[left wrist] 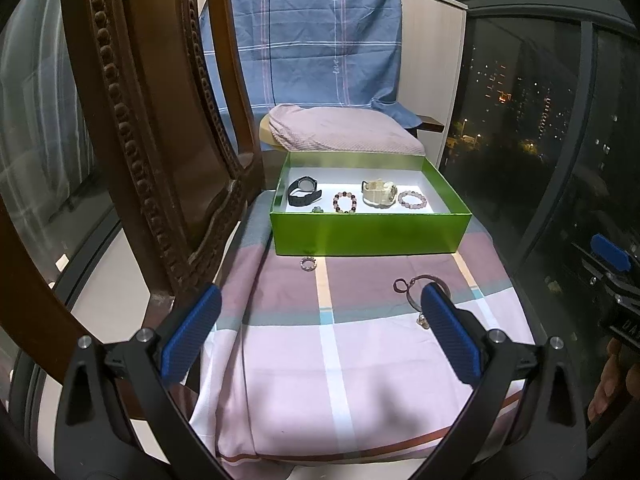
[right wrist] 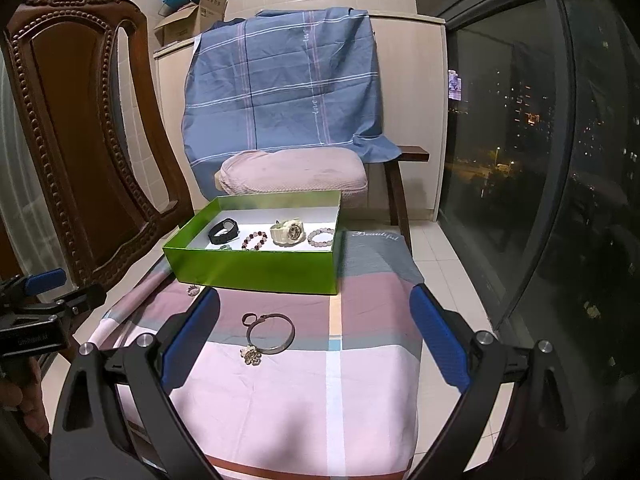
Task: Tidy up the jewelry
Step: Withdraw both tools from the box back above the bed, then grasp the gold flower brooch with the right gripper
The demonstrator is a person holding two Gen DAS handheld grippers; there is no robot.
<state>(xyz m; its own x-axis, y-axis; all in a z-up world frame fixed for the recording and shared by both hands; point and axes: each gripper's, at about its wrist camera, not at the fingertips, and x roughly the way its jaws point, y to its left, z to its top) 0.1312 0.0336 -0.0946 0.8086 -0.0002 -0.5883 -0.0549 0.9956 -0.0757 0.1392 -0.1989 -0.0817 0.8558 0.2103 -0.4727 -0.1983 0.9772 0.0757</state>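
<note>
A green box [left wrist: 368, 232] [right wrist: 256, 270] stands on a plaid cloth and holds a black watch [left wrist: 304, 191] [right wrist: 223, 232], a cream watch [left wrist: 379, 193] [right wrist: 286, 232], a dark-and-pink bead bracelet [left wrist: 345, 203] [right wrist: 254, 241], a pale bead bracelet [left wrist: 412, 199] [right wrist: 320, 237] and a small green piece [left wrist: 317, 210]. In front of the box lie a small ring [left wrist: 308, 264] [right wrist: 193, 290] and a metal bangle with a flower charm [left wrist: 416, 294] [right wrist: 270, 336]. My left gripper [left wrist: 320, 328] is open and empty above the cloth. My right gripper [right wrist: 316, 332] is open and empty, the bangle between its fingers' lines.
The plaid cloth [left wrist: 340, 344] [right wrist: 320, 380] covers a low seat. A carved wooden chair back [left wrist: 132, 120] [right wrist: 76, 120] stands close at the left. Behind the box are a pink cushion [left wrist: 340, 130] and a blue cloth [right wrist: 280, 80] over a chair. Dark windows [right wrist: 540, 140] are at the right.
</note>
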